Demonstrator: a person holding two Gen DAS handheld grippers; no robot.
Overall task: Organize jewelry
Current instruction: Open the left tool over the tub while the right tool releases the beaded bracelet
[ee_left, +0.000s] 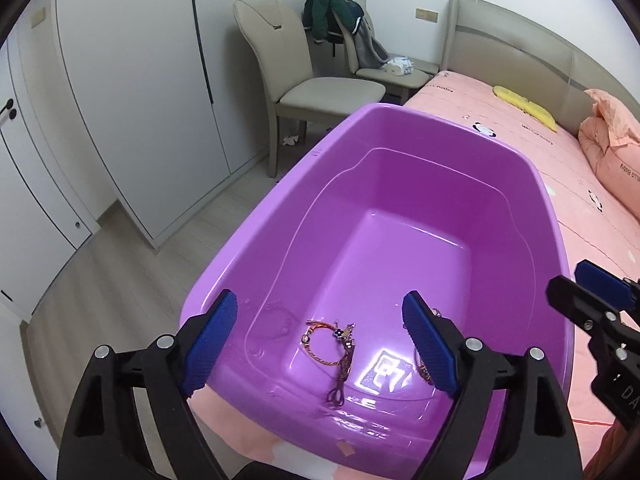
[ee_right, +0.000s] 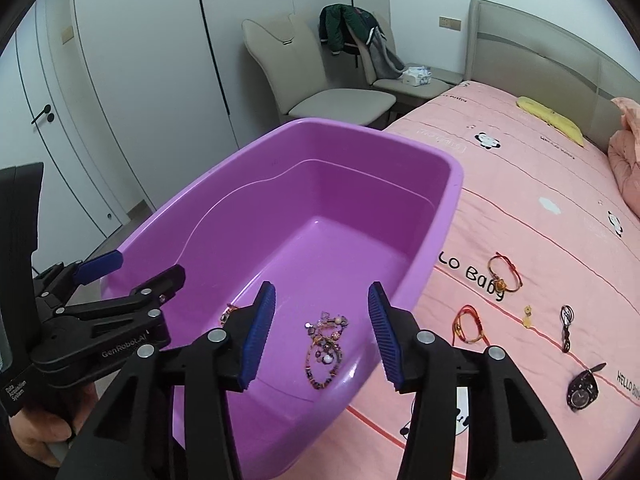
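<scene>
A purple plastic tub [ee_left: 400, 128] [ee_right: 436, 240] sits on the pink bed. On its floor lies a red-and-gold cord bracelet [ee_left: 320, 346], and my left gripper [ee_left: 320, 340] hangs open above it with the pads well clear. A beaded bracelet [ee_right: 324, 354] also lies in the tub, under my open right gripper [ee_right: 322, 334], which touches nothing. In the right wrist view the left gripper [ee_right: 140, 268] reaches over the tub's near rim. The right gripper [ee_left: 580, 284] shows at the right edge of the left wrist view. More jewelry waits on the sheet: a red string bracelet [ee_right: 506, 276], a red-gold bracelet [ee_right: 466, 326] and a black watch [ee_right: 582, 388].
A small gold charm [ee_right: 528, 316] and a dark keyring piece [ee_right: 566, 326] lie on the sheet between the bracelets and the watch. Two beige chairs [ee_left: 320, 92] and a nightstand stand beyond the tub, a wardrobe [ee_left: 132, 100] to the left. A folded quilt [ee_left: 612, 148] lies by the headboard.
</scene>
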